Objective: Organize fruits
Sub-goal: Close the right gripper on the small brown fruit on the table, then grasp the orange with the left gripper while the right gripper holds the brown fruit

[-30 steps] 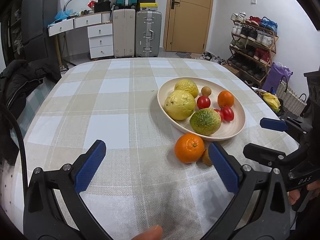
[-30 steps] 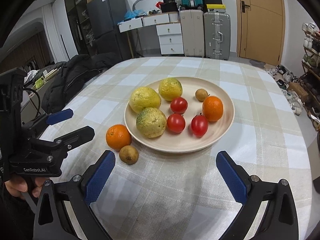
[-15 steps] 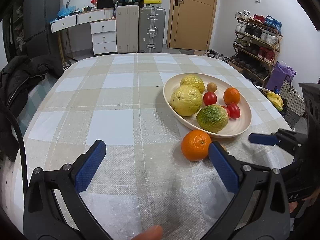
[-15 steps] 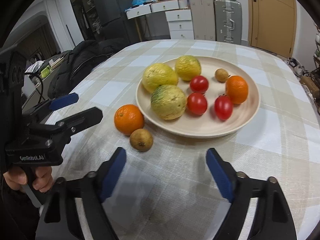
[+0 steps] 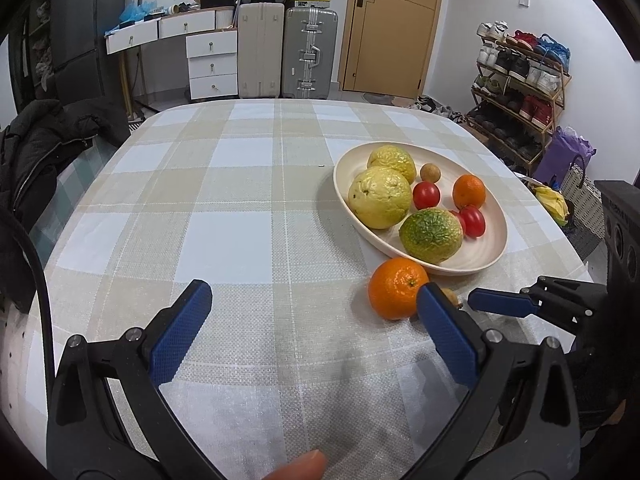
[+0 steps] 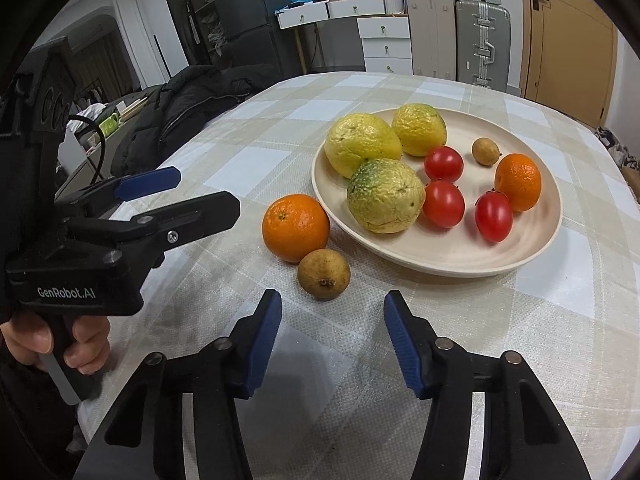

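We are tidying fruit on checked-cloth table [image 6: 560, 320]: shallow cream round plate [image 6: 536, 240] already holding three knobbly yellow-green citrus, three red tomatoes, small orange, small brown fruit. Left outside: round orange mandarin [image 6: 296, 226] sitting just beside plate rim, and round brown-skinned small fruit [image 6: 324, 274] touching it. We are aiming right gripper [image 6: 332, 332] at brown fruit, jaws just narrowing, apart, nothing between them. Left gripper [image 5: 316, 332] hanging wide, empty. We are judging task mostly done, two pieces remaining.
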The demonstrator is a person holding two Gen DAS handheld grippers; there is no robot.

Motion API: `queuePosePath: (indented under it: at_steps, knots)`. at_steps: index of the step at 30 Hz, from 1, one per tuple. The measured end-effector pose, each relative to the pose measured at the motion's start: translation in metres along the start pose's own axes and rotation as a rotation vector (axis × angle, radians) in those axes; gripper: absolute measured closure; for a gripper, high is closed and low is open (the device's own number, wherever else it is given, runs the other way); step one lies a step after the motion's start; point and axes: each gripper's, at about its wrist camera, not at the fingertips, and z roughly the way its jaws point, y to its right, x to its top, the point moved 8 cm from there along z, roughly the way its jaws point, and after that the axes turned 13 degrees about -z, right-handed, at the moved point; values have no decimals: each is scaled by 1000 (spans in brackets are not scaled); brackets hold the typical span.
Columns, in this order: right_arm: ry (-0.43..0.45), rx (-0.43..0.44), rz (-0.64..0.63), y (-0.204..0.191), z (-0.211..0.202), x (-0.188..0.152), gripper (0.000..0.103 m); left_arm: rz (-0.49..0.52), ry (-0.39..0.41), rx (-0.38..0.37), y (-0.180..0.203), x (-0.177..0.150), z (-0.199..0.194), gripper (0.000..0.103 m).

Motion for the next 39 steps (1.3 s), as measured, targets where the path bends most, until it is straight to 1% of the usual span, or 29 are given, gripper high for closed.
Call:
queuePosePath:
  at_steps: [3, 4, 5, 12, 16, 25, 30, 35, 39]
  knots:
    - [1, -1, -5, -1, 0, 2, 54, 0, -2, 0, 0, 0, 0, 1]
    - [5, 1, -5, -2, 0, 3, 58, 1, -2, 3, 0, -1, 1, 1]
    - [4, 7, -6, -3, 1, 4, 60, 2, -4, 6, 0, -1, 1, 1]
    - [2, 0, -7, -6, 6, 10, 60, -7, -11, 7, -2, -2, 3, 1]
    - [-10, -10, -21, -8, 9, 12, 73, -6, -12, 7, -2, -1, 3, 1]
    - [13, -18, -29, -7, -2, 9, 75, -12, -20, 1, -2, -3, 4, 1]
    - [33, -31, -10, -1, -15, 5, 75, -20, -40, -7, 0, -6, 6, 1]
    - [64, -41, 23, 13, -32, 2, 75, 18, -56, -2, 7, -12, 10, 1]
    - [95, -57, 54, 25, -44, 5, 75, 49, -71, -25, 17, -18, 13, 1]
